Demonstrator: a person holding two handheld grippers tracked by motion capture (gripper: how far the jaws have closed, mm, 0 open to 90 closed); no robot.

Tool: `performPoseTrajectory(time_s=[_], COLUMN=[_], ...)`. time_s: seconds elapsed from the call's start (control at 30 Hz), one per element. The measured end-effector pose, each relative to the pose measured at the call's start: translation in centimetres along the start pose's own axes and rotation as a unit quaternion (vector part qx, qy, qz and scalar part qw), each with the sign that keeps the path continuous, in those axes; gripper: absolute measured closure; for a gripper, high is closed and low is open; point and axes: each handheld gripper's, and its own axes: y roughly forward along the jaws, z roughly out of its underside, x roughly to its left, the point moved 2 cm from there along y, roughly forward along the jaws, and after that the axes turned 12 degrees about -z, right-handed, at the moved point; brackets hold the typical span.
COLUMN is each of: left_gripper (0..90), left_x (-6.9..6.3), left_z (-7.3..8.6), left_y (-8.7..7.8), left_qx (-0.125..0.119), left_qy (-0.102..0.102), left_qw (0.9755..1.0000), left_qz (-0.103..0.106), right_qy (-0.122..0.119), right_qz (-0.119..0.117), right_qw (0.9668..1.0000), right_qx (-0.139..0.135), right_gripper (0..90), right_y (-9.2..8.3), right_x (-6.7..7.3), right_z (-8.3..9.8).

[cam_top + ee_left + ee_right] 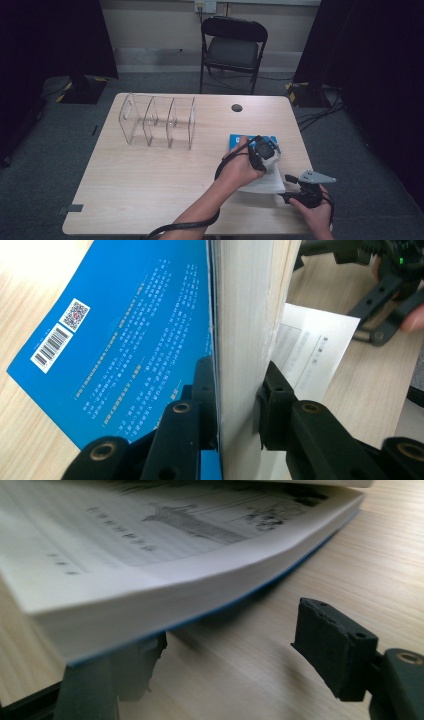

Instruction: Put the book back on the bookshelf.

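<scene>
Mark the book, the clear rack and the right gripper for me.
book [125,335], left gripper view, on its blue cover.
clear rack [157,121], high view, on a middle divider.
right gripper [235,645], right gripper view, midway between its open jaws.

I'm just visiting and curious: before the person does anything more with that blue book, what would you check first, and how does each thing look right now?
1. Left gripper clamped on the page block of the book: ok, both pads press on it.
2. Right gripper has a hold: not ok, jaws open, one under the book's edge, the other clear.
3. Book closed: not ok, a loose page fans out.
4. Acrylic rack upright with free slots: ok.
5. Table between book and rack free: ok.
6. Cable snagging: cannot tell.
</scene>
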Motion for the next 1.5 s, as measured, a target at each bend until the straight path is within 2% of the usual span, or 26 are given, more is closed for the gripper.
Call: performPoseTrajectory(time_s=[0.13,0.23,0.27,0.43,0.6,0.7,0.83,1.27,1.3,1.4,1.5], left_gripper=[74.3,74.2,74.2,74.3,74.2,74.0,73.0,68.8,68.8,68.2,67.5], left_x=[-0.5,-0.7,-0.7,-0.8,-1.2,-1.2,-1.7,-2.4,-2.5,-2.4,-2.5], left_z=[0.2,0.5,0.6,0.8,1.0,1.1,1.3,2.2,2.2,2.1,2.1], left_y=[0.3,0.6,0.6,0.3,-0.2,-0.2,0.2,1.1,1.1,1.0,0.9], left_qx=[0.008,0.007,0.004,0.001,-0.002,-0.001,0.001,-0.002,-0.002,-0.003,-0.006], left_qy=[0.017,0.017,0.023,0.025,0.023,0.026,0.035,0.045,0.041,0.051,0.048], left_qw=[0.9998,0.9998,0.9997,0.9996,0.9997,0.9997,0.9994,0.9989,0.9990,0.9986,0.9987], left_qz=[-0.005,-0.003,-0.004,-0.009,-0.005,-0.001,0.002,0.016,0.018,0.015,0.015], right_qy=[-0.019,-0.013,-0.013,-0.020,-0.023,-0.043,-0.049,-0.088,-0.090,-0.094,-0.094], right_qz=[-0.008,-0.011,-0.012,-0.007,-0.011,-0.008,-0.007,0.006,0.008,0.012,0.012], right_qw=[0.9998,0.9998,0.9998,0.9998,0.9994,0.9986,0.9978,0.9957,0.9955,0.9949,0.9948], right_qx=[0.008,-0.009,-0.007,-0.005,-0.025,-0.030,-0.043,-0.030,-0.030,-0.032,-0.039], right_gripper=[27.5,26.8,25.6,22.5,20.5,20.2,20.3,20.4,20.3,20.5,20.5], right_y=[0.5,0.9,1.1,1.6,2.1,2.1,2.0,2.1,2.1,2.1,2.1], right_x=[0.0,0.0,0.0,0.1,0.2,0.3,0.4,0.6,0.6,0.7,0.7], right_z=[-0.3,-0.7,-0.7,-1.1,-1.5,-1.5,-1.6,-1.5,-1.5,-1.5,-1.6])
